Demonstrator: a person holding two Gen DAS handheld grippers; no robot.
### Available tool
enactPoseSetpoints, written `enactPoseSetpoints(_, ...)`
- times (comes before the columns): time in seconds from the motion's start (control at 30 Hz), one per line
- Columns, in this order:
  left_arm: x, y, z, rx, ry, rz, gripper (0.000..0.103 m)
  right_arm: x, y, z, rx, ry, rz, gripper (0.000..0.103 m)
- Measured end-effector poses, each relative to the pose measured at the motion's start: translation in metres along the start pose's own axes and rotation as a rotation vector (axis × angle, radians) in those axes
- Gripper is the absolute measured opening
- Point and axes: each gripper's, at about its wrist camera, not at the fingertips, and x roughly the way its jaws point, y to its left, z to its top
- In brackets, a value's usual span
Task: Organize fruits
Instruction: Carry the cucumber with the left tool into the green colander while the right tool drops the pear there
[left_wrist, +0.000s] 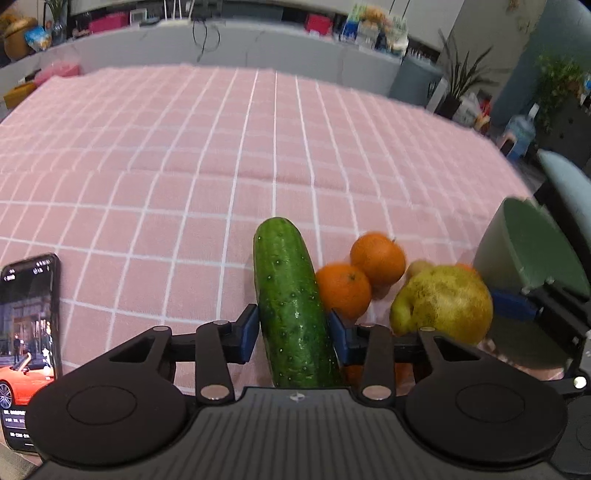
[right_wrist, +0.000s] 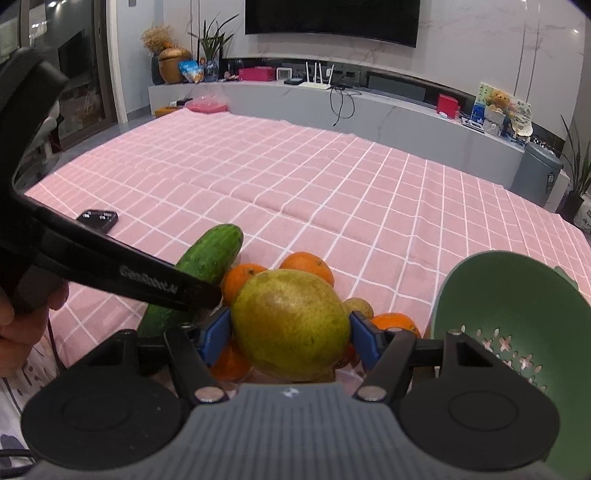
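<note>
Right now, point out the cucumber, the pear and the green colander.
cucumber (left_wrist: 291, 306): left wrist view, middle of its bumpy green body.
pear (right_wrist: 291, 325): right wrist view, centre of its yellow-green skin.
green colander (right_wrist: 517, 295): right wrist view, inner wall above the cut-out holes.

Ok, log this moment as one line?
left gripper: shut on green cucumber | right gripper: shut on yellow-green pear | green perforated bowl: holds no fruit seen

A dark television (right_wrist: 332, 18) hangs on the pale marble wall (right_wrist: 480, 48); a long grey console (right_wrist: 406, 114) runs below it; potted plants (left_wrist: 461, 81) stand alongside.
</note>
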Motion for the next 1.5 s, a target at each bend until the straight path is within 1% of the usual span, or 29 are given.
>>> enactPoseSetpoints(0.17, -0.027, 0.002, 0.007, -0.023, -0.068, -0.016, 0.046, -0.021, -0.008, 0.006, 0.049, -0.044, 0.014, 0.065)
enactPoseSetpoints(0.27, -0.044, -0.006, 0.011, -0.021, -0.109, -0.042, 0.046, -0.037, -0.016, 0.01, 0.076, -0.073, 0.002, 0.065)
enactPoseSetpoints(0.37, -0.059, -0.021, 0.019, -0.011, -0.14, -0.108, 0.045, -0.056, -0.03, 0.015, 0.111, -0.091, -0.025, 0.065)
enactPoseSetpoints(0.43, -0.065, -0.039, 0.026, 0.013, -0.152, -0.159, 0.045, -0.067, -0.042, 0.017, 0.127, -0.09, -0.055, 0.065)
enactPoseSetpoints(0.53, -0.068, -0.068, 0.034, 0.062, -0.163, -0.228, 0.045, -0.08, -0.062, 0.016, 0.129, -0.064, -0.105, 0.065)
enactPoseSetpoints(0.6, -0.061, -0.086, 0.041, 0.094, -0.155, -0.262, 0.045, -0.086, -0.076, 0.014, 0.132, -0.043, -0.128, 0.065)
enactPoseSetpoints(0.73, -0.037, -0.121, 0.053, 0.143, -0.106, -0.313, 0.045, -0.091, -0.103, 0.008, 0.116, 0.014, -0.174, 0.065)
enactPoseSetpoints(0.87, -0.007, -0.145, 0.062, 0.163, -0.001, -0.353, 0.045, -0.085, -0.125, -0.002, 0.098, 0.075, -0.202, 0.065)
enactPoseSetpoints(0.97, 0.015, -0.157, 0.063, 0.182, 0.059, -0.33, 0.045, -0.074, -0.136, -0.008, 0.087, 0.128, -0.2, 0.065)
enactPoseSetpoints(1.07, 0.033, -0.163, 0.06, 0.209, 0.119, -0.315, 0.045, -0.058, -0.14, -0.013, 0.048, 0.178, -0.209, 0.065)
enactPoseSetpoints(1.17, 0.041, -0.173, 0.056, 0.246, 0.161, -0.295, 0.045, -0.045, -0.144, -0.014, 0.013, 0.226, -0.181, 0.065)
enactPoseSetpoints(1.23, 0.04, -0.183, 0.051, 0.265, 0.188, -0.27, 0.044, -0.038, -0.139, -0.012, -0.051, 0.252, -0.162, 0.065)
enactPoseSetpoints(1.33, 0.048, -0.185, 0.047, 0.285, 0.234, -0.242, 0.044, -0.026, -0.13, -0.011, -0.154, 0.291, -0.159, 0.065)
enactPoseSetpoints(1.4, 0.052, -0.185, 0.047, 0.286, 0.26, -0.234, 0.044, -0.021, -0.132, -0.011, -0.164, 0.311, -0.144, 0.065)
enactPoseSetpoints(1.5, 0.061, -0.186, 0.046, 0.296, 0.291, -0.225, 0.044, -0.014, -0.14, -0.011, -0.142, 0.348, -0.112, 0.065)
